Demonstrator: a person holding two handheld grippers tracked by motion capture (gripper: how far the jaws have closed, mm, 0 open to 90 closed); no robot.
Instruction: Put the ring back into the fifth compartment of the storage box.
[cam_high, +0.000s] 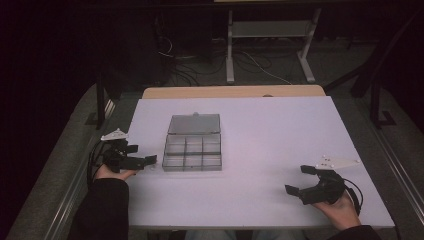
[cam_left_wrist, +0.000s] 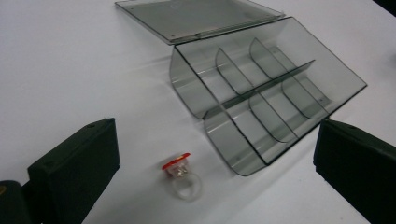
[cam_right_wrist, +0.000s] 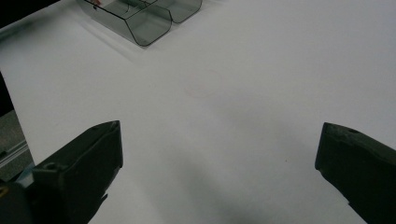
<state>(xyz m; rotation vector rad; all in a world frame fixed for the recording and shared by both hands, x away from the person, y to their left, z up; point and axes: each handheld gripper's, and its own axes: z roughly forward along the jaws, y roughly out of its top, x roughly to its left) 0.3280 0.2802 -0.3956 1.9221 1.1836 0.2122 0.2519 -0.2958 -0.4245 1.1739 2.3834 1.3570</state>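
Both tongs, left (cam_high: 141, 154) and right (cam_high: 299, 179), gaped empty; a red-topped ring (cam_left_wrist: 183, 179) lay on the desk (cam_high: 270, 135) between the left jaws, near the open compartment box (cam_high: 192, 151) — probably best pinched low at its band

A dim room is seen; grey floor (cam_high: 60, 165) surrounds the white surface (cam_high: 280, 145), with cables (cam_high: 190, 65) at 12 o'clock.

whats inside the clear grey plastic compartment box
The clear grey plastic compartment box, lid open, shows its divided compartments bare in the left gripper view. The small clear ring with a red top lies outside it on the table.
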